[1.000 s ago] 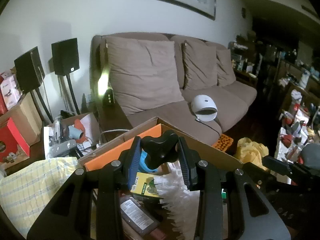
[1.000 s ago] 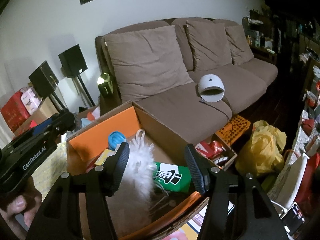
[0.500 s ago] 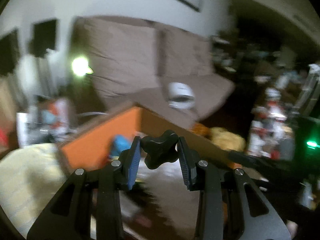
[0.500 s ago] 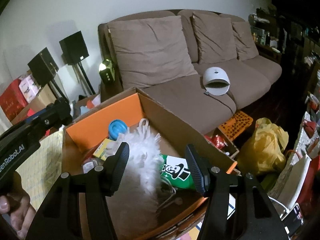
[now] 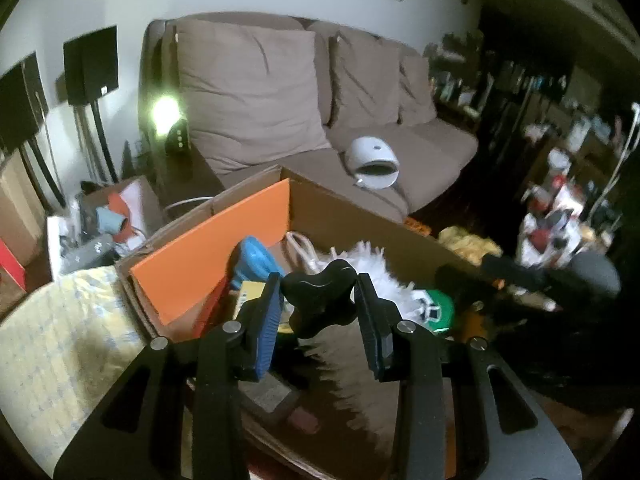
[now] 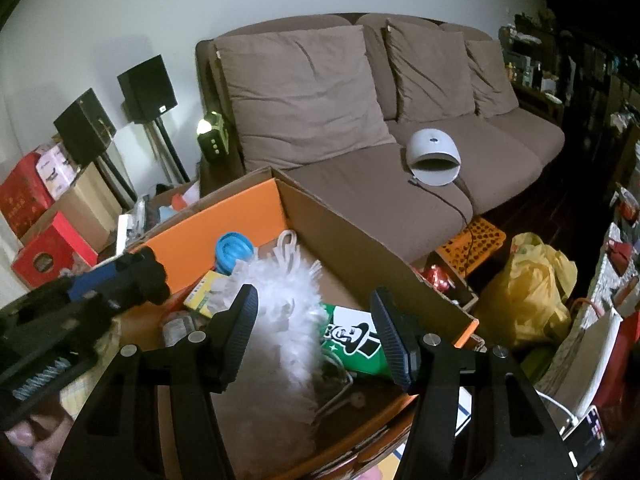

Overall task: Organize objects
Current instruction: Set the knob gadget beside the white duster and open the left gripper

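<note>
Left wrist view: the left gripper (image 5: 318,300) pinches a lobed black knob (image 5: 320,300); the right gripper (image 6: 314,334) stands spread, empty.

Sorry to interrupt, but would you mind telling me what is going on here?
A person is tidying loose items into a cardboard box in front of a sofa. The left gripper has its jaws shut on a black knob and holds it over the box. The right gripper is open and empty above a white feather duster and a green packet already inside.
</note>
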`<state>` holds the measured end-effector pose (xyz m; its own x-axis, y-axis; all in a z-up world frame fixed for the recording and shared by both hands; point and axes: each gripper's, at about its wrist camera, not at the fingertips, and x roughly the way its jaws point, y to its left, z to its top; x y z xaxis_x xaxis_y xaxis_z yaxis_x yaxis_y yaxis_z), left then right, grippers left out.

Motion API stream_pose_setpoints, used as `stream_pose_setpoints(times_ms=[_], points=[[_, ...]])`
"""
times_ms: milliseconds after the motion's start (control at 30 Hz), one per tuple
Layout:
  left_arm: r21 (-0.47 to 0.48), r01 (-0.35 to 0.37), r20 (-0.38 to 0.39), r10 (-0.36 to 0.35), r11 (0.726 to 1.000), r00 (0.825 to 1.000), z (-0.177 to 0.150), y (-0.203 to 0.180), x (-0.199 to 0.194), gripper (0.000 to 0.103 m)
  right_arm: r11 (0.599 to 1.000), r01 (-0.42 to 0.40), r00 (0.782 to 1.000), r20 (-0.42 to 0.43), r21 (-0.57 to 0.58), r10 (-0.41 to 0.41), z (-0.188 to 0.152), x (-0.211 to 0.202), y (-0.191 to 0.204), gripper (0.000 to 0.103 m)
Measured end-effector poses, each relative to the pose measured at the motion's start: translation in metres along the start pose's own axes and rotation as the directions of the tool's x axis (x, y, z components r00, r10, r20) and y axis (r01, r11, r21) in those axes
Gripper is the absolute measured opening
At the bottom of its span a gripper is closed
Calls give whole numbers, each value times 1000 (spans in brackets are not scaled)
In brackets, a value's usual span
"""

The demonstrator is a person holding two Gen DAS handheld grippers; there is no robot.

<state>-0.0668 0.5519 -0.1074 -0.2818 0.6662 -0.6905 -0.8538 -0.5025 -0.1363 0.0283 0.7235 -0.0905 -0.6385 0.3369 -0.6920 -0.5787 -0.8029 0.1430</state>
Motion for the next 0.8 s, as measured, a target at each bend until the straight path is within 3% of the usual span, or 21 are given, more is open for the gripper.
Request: stream_pose_setpoints(times_ms=[100,167,333,800], points=[[15,23,-13,-23,1000,1000,-4,-6,3,33,1000,-11,1000,20,-16,12,1,-8,1,65],[30,-5,-11,5,1000,1000,-5,-10,5,33,1000,-5,1000,22,-29,6,0,-10,1,67],[31,-3,-30,4,1000,1000,-8,-11,9,34,999,-7,1000,-27,-33,6,-2,-1,-1,67],[37,-13,-43,14,999,999,-11,-10,10,33,1000,-3,1000,-29,-15,2,-1,-6,-4,69]])
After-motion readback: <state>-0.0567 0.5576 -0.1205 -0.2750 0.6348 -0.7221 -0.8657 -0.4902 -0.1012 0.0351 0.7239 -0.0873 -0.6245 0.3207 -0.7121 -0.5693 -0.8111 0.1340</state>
